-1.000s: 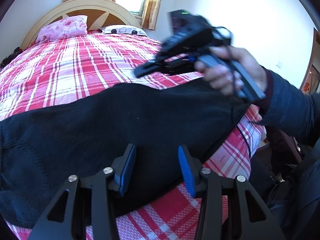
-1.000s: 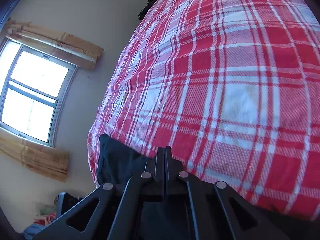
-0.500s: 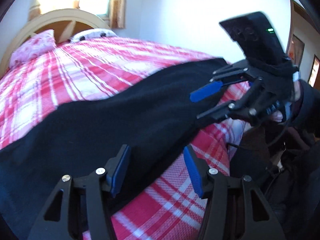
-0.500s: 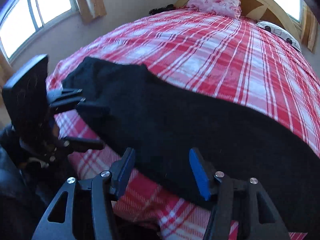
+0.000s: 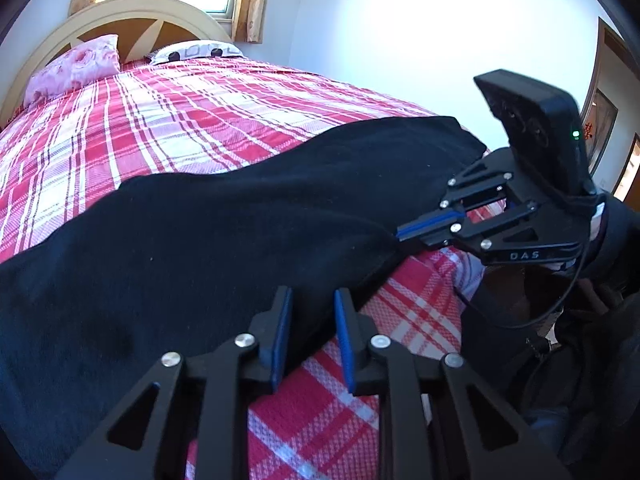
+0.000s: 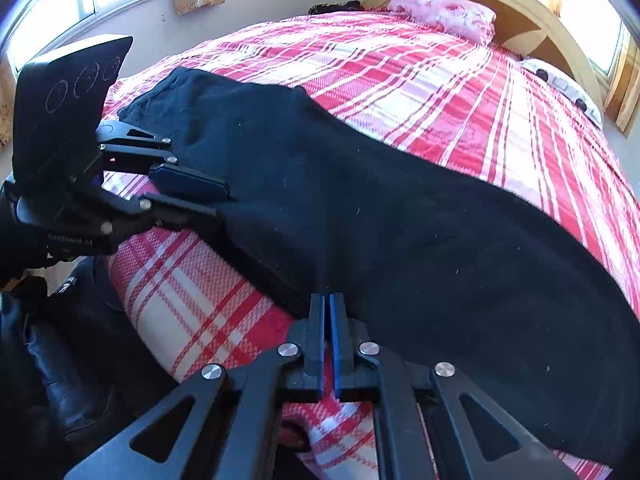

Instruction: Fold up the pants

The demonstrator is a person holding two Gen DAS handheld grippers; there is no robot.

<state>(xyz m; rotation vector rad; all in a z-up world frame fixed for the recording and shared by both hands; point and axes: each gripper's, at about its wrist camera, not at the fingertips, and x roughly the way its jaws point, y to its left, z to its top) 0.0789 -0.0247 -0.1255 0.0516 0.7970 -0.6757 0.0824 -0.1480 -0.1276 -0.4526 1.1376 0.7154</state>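
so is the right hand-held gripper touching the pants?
Touching. Left wrist view shows the right hand-held gripper shut on the black pants at their near edge.

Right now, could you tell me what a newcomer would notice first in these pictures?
The black pants stretch along the near edge of the red plaid bed. The right gripper is pinched on their near edge, while the left gripper, fingers apart, straddles it. A pink pillow sits by the headboard.

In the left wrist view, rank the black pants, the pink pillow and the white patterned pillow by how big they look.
1. black pants, by far the largest, though nearest the camera.
2. pink pillow.
3. white patterned pillow, which looks smaller than the pink one; both lie far off at the headboard, so their order is unsure.
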